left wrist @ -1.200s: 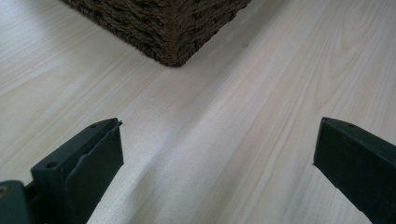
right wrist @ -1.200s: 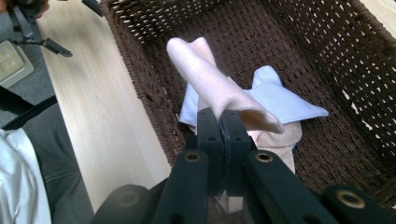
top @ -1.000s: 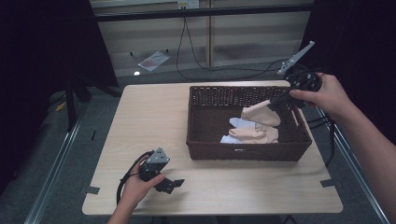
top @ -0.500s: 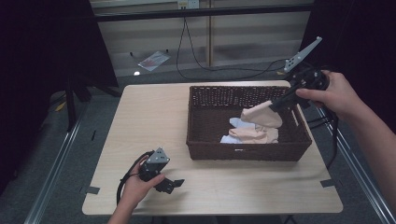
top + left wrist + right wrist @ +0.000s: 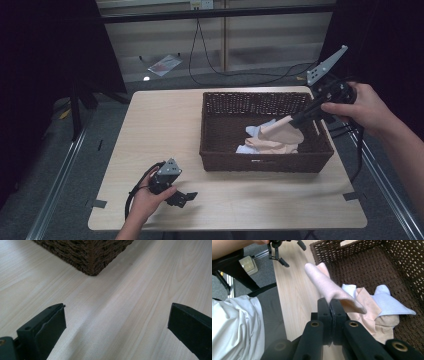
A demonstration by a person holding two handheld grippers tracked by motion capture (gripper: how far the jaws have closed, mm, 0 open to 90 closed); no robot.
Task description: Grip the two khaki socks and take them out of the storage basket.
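peach-pink soft cloth (image 5: 329, 286) hangs pinched at one edge between the closed black jaws of the right gripper (image 5: 331, 305), so this tool is clenched on the fabric. in the high view the same cloth (image 5: 281, 131) is lifted above the inside of the dark brown woven wicker basket (image 5: 225, 150), its lower part draping down toward the other pieces lying on the basket floor: a pale blue folded cloth (image 5: 387, 303) and a tan cloth (image 5: 384, 327) just beside it, with more peach fabric touching both. the right gripper (image 5: 302, 117) reaches in over the basket's right rim, held by a hand (image 5: 362, 107) at the table's right edge. the left gripper (image 5: 184, 198) rests low on the light wooden table (image 5: 160, 130) near its front left corner, well apart from the basket; in the left gripper view its two black jaws stand wide apart with nothing between them, released, and a basket corner (image 5: 93, 263) lies ahead of them.
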